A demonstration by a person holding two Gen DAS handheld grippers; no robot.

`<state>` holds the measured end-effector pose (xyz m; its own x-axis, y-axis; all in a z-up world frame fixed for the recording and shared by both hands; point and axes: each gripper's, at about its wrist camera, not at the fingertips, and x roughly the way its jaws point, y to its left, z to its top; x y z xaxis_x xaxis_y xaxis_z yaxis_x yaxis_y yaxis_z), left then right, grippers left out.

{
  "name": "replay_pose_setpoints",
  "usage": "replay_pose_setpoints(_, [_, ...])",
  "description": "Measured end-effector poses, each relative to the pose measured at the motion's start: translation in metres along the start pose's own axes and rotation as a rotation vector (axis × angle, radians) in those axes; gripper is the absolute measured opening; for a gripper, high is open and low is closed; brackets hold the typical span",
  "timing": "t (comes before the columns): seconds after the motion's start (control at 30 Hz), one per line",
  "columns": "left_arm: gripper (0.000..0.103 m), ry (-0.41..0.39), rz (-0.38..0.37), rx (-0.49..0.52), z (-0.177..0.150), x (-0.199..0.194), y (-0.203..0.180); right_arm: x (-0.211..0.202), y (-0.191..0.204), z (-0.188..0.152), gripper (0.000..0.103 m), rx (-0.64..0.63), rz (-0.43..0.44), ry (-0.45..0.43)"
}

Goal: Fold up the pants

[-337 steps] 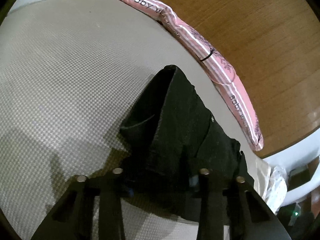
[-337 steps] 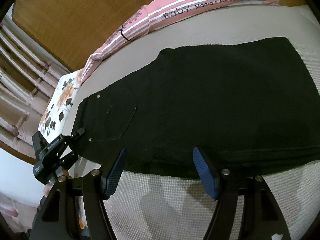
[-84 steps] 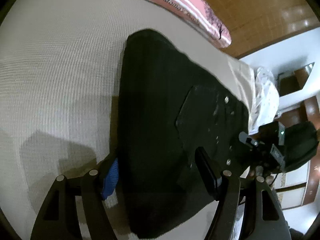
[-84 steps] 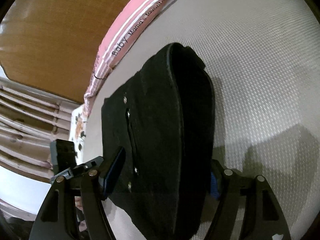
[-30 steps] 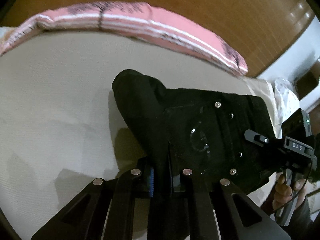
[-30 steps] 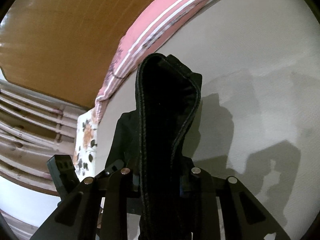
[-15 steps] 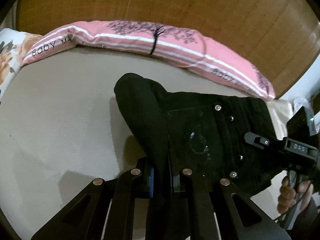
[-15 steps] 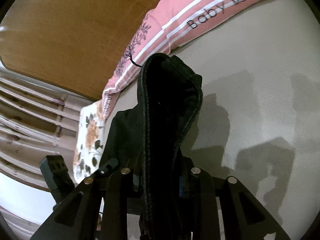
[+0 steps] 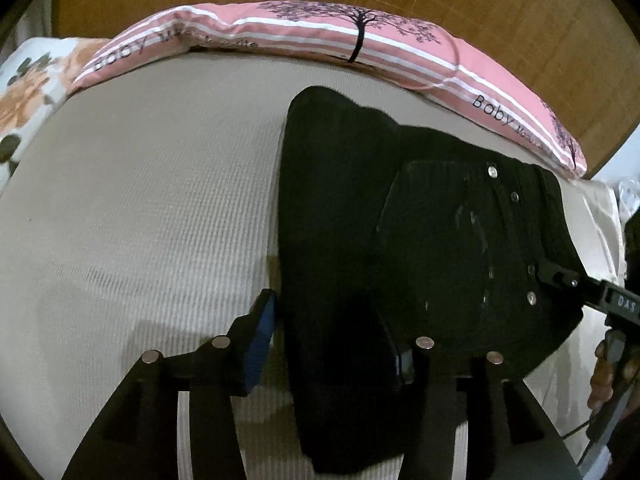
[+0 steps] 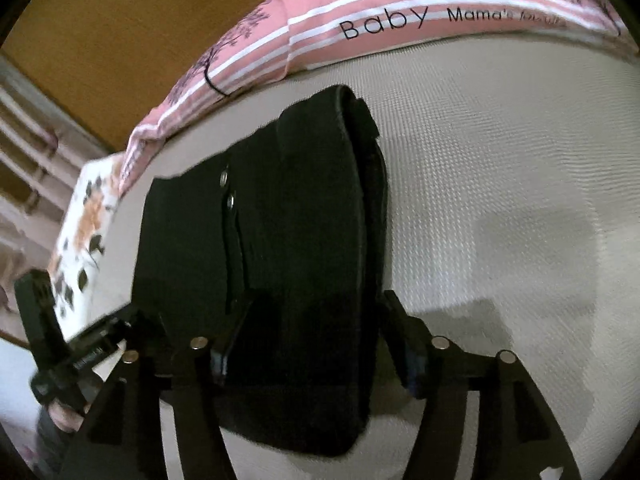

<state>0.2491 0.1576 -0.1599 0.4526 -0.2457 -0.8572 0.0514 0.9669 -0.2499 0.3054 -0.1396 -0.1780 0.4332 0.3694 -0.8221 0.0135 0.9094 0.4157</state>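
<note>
Nearest the left wrist camera, the left gripper (image 9: pixel 334 338) stands with its jaws spread wide, one blue-padded finger (image 9: pixel 262 332) on the bare mattress at the bundle's edge and the other resting over the dark cloth; it straddles the fold and pinches nothing. The right gripper (image 10: pixel 310 344) is likewise spread, its fingers set to either side of the thick folded end, with no cloth clamped between them. Judging by this, both have let go so the bundle can settle flat under its own weight.

The pants (image 9: pixel 400 248) lie on the bed (image 9: pixel 140 208) as a compact, roughly rectangular stack of several layers. The cloth is black and heavy, like denim, with a stitched back pocket (image 9: pixel 452 240) facing up and small metal rivets (image 9: pixel 491 171) catching the light. In the right wrist view the rolled fold edge (image 10: pixel 352 184) shows a rounded, bulky lip, which suggests stiff fabric that may spring open if not pressed down.

The mattress cover is pale beige with a fine ribbed weave. Beyond the pants, a long pink pillow (image 9: pixel 360 36) with white stripes, a tree print and lettering lies against the smooth wooden headboard (image 9: pixel 480 0); a floral pillow (image 9: pixel 28 92) sits at the far left.

The fold looks essentially complete.
</note>
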Motion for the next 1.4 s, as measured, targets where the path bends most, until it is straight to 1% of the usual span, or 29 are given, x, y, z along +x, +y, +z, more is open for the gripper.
replay_pose_setpoints(0.1, [0.051, -0.010, 0.021, -0.008, -0.010, -0.011, 0.000, -0.011, -0.005, -0.014, 0.068, -0.008, -0.016, -0.018])
replay_pose_setpoints(0.23, [0.051, -0.052, 0.103, 0.013, -0.025, -0.035, -0.009, -0.028, -0.010, -0.029, 0.069, 0.019, -0.009, -0.039])
replay_pose_setpoints(0.33, [0.051, -0.083, 0.142, 0.026, -0.040, -0.056, -0.017, -0.044, 0.002, -0.041, 0.069, -0.014, -0.049, -0.091])
replay_pose_setpoints(0.4, [0.055, -0.100, 0.165, 0.024, -0.048, -0.067, -0.021, -0.055, 0.012, -0.049, 0.069, -0.054, -0.086, -0.114])
replay_pose_setpoints(0.43, [0.058, -0.109, 0.190, 0.023, -0.054, -0.074, -0.024, -0.061, 0.017, -0.054, 0.069, -0.074, -0.101, -0.127])
replay_pose_setpoints(0.5, [0.061, -0.129, 0.220, 0.035, -0.063, -0.084, -0.029, -0.071, 0.026, -0.065, 0.069, -0.109, -0.115, -0.145])
replay_pose_setpoints(0.57, [0.066, -0.138, 0.244, 0.052, -0.074, -0.094, -0.036, -0.081, 0.036, -0.077, 0.073, -0.142, -0.142, -0.159])
replay_pose_setpoints(0.67, [0.070, -0.158, 0.258, 0.059, -0.089, -0.108, -0.044, -0.092, 0.048, -0.093, 0.080, -0.164, -0.164, -0.184])
replay_pose_setpoints(0.73, [0.071, -0.167, 0.266, 0.075, -0.097, -0.117, -0.050, -0.101, 0.057, -0.103, 0.082, -0.180, -0.174, -0.206])
replay_pose_setpoints(0.87, [0.076, -0.192, 0.283, 0.079, -0.112, -0.135, -0.058, -0.114, 0.073, -0.116, 0.092, -0.200, -0.201, -0.245])
replay_pose_setpoints(1.0, [0.077, -0.208, 0.301, 0.085, -0.121, -0.147, -0.065, -0.128, 0.088, -0.127, 0.098, -0.215, -0.230, -0.289])
replay_pose_setpoints(1.2, [0.077, -0.238, 0.317, 0.075, -0.131, -0.162, -0.069, -0.139, 0.104, -0.139, 0.101, -0.254, -0.290, -0.322])
replay_pose_setpoints(1.3, [0.077, -0.245, 0.320, 0.066, -0.134, -0.164, -0.069, -0.140, 0.108, -0.144, 0.102, -0.259, -0.306, -0.329])
replay_pose_setpoints(1.4, [0.077, -0.238, 0.317, 0.066, -0.136, -0.162, -0.069, -0.141, 0.109, -0.147, 0.102, -0.243, -0.303, -0.330])
